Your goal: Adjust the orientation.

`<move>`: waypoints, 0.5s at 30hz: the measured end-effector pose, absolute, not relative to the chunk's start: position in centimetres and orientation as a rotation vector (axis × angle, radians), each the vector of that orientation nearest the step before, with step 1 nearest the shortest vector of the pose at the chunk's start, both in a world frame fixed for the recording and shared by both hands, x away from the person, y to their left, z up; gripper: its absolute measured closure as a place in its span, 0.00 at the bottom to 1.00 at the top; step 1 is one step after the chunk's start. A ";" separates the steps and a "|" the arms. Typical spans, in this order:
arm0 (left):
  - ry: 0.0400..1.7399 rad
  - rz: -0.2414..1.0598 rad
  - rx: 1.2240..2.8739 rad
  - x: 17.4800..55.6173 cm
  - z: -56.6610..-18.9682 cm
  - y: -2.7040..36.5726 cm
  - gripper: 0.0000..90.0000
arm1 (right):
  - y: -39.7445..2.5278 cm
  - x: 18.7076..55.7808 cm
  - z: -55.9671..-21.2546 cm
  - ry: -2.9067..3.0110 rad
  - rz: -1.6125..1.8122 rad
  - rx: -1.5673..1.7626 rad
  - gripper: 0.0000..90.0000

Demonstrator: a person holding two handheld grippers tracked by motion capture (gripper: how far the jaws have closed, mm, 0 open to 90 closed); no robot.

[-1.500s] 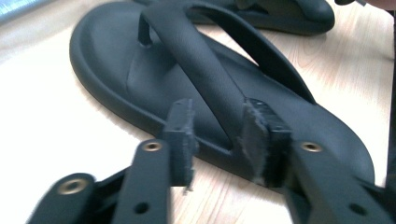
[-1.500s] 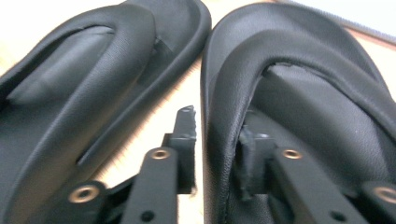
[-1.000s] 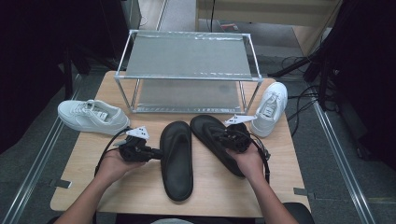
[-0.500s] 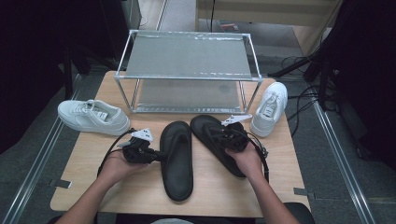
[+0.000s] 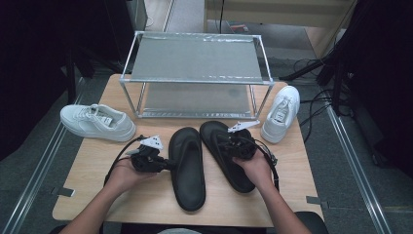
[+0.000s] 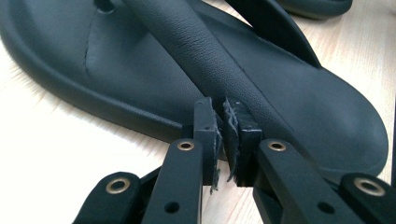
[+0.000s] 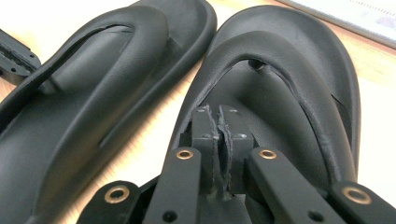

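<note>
Two black flip-flops lie side by side on the wooden table. My left gripper [image 5: 167,164] sits at the left edge of the left flip-flop [image 5: 187,175]. In the left gripper view, the left gripper [image 6: 227,119] has its jaws shut, with the tips against the base of the strap [image 6: 196,51] and nothing between them. My right gripper [image 5: 228,142] rests over the right flip-flop [image 5: 216,134]. In the right gripper view, the right gripper [image 7: 218,126] has its jaws pressed together above the footbed, just inside the strap [image 7: 299,88]. The left flip-flop [image 7: 93,93] lies alongside.
A metal two-tier rack [image 5: 195,78] stands at the back of the table [image 5: 97,195]. One white sneaker [image 5: 97,122] lies at the left edge and another [image 5: 281,113] stands beside the rack's right leg. Cables trail from both grippers.
My left gripper has slid a little to the right, up against the left flip-flop. The right gripper has hardly moved.
</note>
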State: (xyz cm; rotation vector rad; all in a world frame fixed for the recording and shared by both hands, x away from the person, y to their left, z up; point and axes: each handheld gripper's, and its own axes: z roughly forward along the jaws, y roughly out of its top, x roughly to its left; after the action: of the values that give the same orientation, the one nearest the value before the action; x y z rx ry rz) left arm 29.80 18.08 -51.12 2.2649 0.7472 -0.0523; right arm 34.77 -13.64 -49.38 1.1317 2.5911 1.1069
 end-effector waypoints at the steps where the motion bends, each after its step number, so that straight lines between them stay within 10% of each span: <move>1: 0.745 -0.062 2.263 29.8 -51.1 17.9 0.93 | -13.6 34.7 -49.4 2.593 1.110 1.129 0.96; 15: 0.693 -0.073 2.279 30.0 -51.2 16.4 0.94 | -12.6 34.0 -50.2 2.624 1.098 1.089 0.97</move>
State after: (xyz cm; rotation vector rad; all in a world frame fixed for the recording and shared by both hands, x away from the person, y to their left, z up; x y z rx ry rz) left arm 29.98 16.41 -51.16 2.2788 0.6932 -0.0730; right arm 33.97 -12.60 -50.25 1.0893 2.6243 1.0975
